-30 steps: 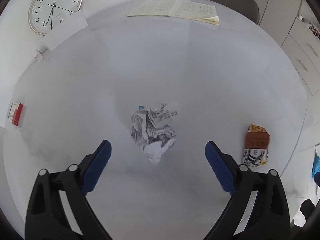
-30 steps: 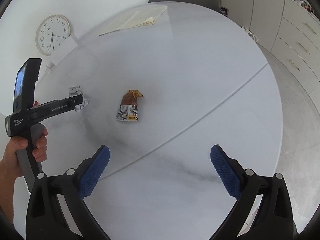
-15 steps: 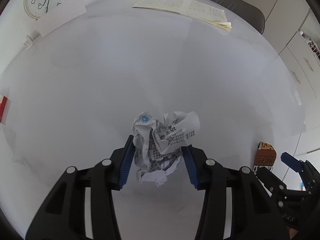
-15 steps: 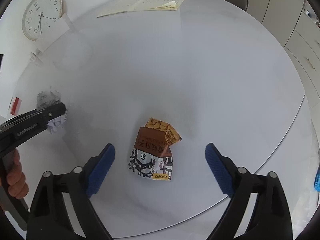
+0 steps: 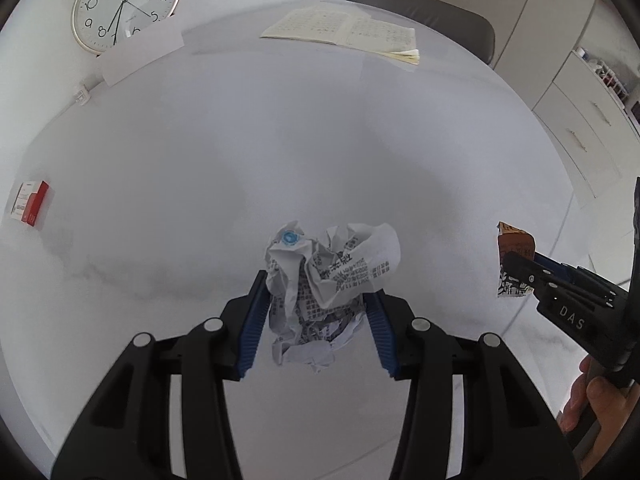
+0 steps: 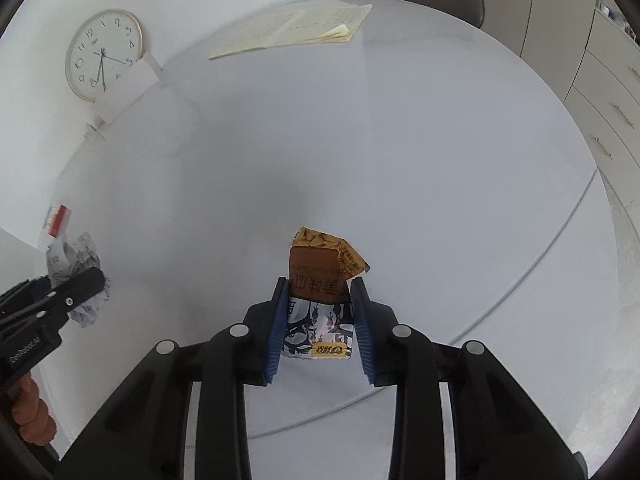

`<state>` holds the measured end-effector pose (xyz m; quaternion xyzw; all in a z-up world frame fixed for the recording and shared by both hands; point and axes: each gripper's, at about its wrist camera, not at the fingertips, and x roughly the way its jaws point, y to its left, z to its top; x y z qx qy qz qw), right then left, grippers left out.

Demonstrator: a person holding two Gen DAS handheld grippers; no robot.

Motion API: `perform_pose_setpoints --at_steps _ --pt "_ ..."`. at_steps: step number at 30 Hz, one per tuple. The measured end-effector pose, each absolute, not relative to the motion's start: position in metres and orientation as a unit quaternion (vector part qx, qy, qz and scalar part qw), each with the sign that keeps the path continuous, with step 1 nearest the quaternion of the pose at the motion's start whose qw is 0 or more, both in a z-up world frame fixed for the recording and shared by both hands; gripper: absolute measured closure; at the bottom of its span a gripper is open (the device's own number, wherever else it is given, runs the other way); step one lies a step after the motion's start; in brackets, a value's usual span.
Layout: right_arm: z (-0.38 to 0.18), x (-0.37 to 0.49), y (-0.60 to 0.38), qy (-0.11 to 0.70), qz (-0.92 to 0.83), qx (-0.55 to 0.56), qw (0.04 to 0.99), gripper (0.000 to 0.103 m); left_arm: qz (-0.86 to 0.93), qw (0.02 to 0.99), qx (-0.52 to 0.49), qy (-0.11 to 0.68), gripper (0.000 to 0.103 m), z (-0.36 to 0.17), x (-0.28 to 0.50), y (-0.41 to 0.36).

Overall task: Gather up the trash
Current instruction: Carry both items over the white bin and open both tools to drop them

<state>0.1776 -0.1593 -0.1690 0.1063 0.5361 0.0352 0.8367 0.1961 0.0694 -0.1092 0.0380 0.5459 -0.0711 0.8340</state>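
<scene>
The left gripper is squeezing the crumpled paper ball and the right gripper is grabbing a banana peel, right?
Not quite. The left gripper does squeeze the crumpled paper ball, but the right gripper is closing on a brown snack wrapper, not a banana peel. The right wrist view shows it.

home dining room | round table (image 5: 320, 140) | chair (image 5: 432, 4) | wall clock (image 5: 126, 4) | drawers (image 5: 580, 128)

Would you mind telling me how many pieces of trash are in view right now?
2. The crumpled paper sits between the left claw's pads; the snack wrapper sits between the right claw's closing pads. More may lie out of view.
</scene>
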Motion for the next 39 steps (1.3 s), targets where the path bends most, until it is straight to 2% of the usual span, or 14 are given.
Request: perform_pose_setpoints --at_steps 5,11,15,19,20,21,22,24,30,39 --pt "-0.136 0.095 -0.199 0.519 0.029 0.104 0.848 0.071 -0.116 0.823 0.046 0.554 0.056 -0.09 0.141 0.035" --pt "-0.129 -0.022 -0.259 0.533 -0.035 0.116 0.837 0.069 -0.191 0.805 0.084 0.556 0.056 -0.082 0.072 -0.027" --pt "-0.152 -0.078 -0.293 0.549 -0.08 0.136 0.821 0.069 -0.242 0.784 0.098 0.563 0.056 -0.084 0.033 -0.07" --pt "-0.202 -0.102 -0.318 0.57 -0.102 0.158 0.8 0.067 -0.276 0.772 0.134 0.556 0.056 -0.083 0.0 -0.107" --pt "-0.214 -0.105 -0.323 0.577 -0.105 0.159 0.794 0.065 -0.282 0.769 0.141 0.555 0.056 -0.083 -0.006 -0.115" --pt "-0.229 -0.108 -0.328 0.584 -0.106 0.164 0.787 0.055 -0.289 0.766 0.146 0.555 0.056 -0.083 -0.011 -0.123" --pt "-0.24 -0.11 -0.333 0.592 -0.106 0.172 0.781 0.033 -0.296 0.762 0.151 0.556 0.056 -0.083 -0.016 -0.13" --pt "-0.255 -0.114 -0.341 0.595 -0.119 0.185 0.773 0.012 -0.306 0.756 0.159 0.556 0.056 -0.083 -0.024 -0.143" --pt "-0.252 -0.142 -0.373 0.582 -0.153 0.225 0.766 0.003 -0.335 0.735 0.184 0.56 0.056 -0.09 -0.046 -0.179" --pt "-0.212 -0.186 -0.421 0.557 -0.202 0.214 0.776 0.003 -0.399 0.683 0.215 0.573 0.055 -0.111 -0.088 -0.238"
